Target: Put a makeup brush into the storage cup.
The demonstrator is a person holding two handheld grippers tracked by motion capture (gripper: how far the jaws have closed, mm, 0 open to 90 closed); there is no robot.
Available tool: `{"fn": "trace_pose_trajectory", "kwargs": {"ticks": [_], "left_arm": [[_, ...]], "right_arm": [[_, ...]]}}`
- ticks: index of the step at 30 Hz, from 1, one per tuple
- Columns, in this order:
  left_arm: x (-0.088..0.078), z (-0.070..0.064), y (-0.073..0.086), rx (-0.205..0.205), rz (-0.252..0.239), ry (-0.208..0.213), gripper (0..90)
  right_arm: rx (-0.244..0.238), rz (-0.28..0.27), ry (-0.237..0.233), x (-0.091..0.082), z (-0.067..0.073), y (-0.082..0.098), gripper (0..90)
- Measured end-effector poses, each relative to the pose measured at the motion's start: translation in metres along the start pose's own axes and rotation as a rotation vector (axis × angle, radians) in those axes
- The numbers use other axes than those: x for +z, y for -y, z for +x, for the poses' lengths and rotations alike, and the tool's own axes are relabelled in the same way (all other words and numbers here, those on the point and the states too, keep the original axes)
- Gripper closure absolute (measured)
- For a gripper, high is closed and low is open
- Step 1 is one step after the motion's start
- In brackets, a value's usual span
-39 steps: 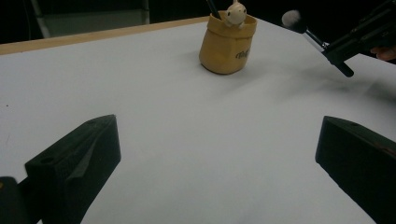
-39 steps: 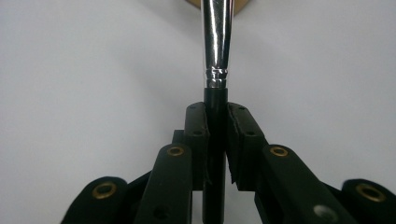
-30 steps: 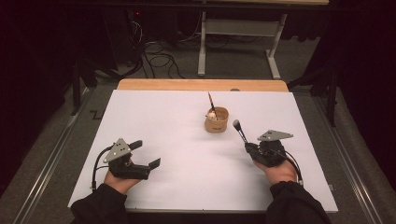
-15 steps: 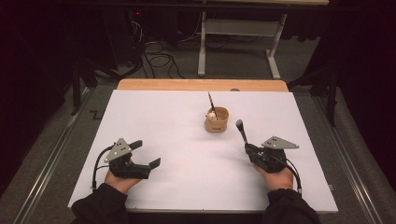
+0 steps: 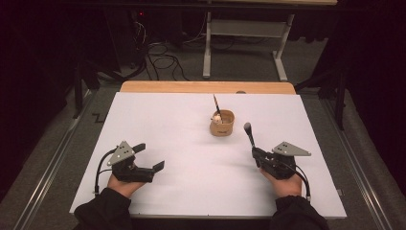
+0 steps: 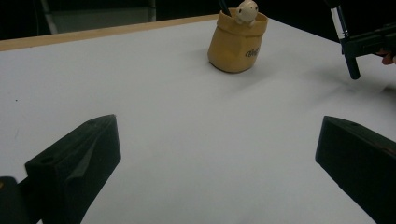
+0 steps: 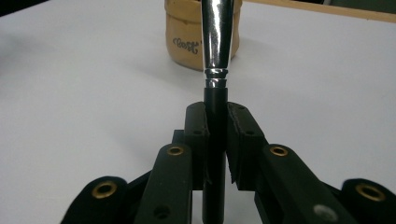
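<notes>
A tan cup stands at the middle of the white table, with a dark brush handle and a small pale figure sticking out of it. My right gripper is shut on the black handle of a second brush, which rises with its head up, just right of the cup. In the right gripper view both jaws clamp that handle below its silver ferrule, and the cup stands behind. My left gripper rests at the near left, open with nothing in it. Beyond its wide jaws is the cup.
The white sheet covers the table, with a wooden strip along its far edge. Beyond the table are desk legs and cables on a dark floor. The held brush's lower end appears at the right of the left gripper view.
My right gripper has shifted slightly to the right and toward the person, carrying the brush with it. The left gripper has stayed put.
</notes>
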State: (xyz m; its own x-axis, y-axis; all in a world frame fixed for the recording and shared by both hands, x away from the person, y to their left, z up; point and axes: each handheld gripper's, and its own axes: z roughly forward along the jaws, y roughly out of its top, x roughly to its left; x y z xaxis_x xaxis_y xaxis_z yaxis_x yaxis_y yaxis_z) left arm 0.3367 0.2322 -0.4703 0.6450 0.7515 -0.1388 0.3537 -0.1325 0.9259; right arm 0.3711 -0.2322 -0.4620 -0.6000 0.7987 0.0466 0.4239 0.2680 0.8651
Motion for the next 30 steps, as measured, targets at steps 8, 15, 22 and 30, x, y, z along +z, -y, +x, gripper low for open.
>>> {"fn": "trace_pose_trajectory", "kwargs": {"ticks": [8,15,22,30], "left_arm": [[-0.0003,-0.0001,-0.0001,0.000,-0.005,0.002,0.8],[-0.0001,-0.0003,0.0000,0.001,-0.007,0.005,0.8],[0.0001,-0.0002,0.0000,-0.001,-0.008,0.007,0.7],[0.0002,-0.0005,0.0001,0.000,-0.009,0.009,0.8]], "right_arm": [[-0.003,-0.056,-0.003,-0.0039,0.0003,0.0008,81.0],[-0.008,-0.096,-0.001,-0.0056,0.0012,0.0021,81.0],[-0.006,-0.146,0.002,-0.0081,0.0013,0.0026,81.0],[0.000,-0.191,0.009,-0.0106,0.0018,0.0026,81.0]]}}
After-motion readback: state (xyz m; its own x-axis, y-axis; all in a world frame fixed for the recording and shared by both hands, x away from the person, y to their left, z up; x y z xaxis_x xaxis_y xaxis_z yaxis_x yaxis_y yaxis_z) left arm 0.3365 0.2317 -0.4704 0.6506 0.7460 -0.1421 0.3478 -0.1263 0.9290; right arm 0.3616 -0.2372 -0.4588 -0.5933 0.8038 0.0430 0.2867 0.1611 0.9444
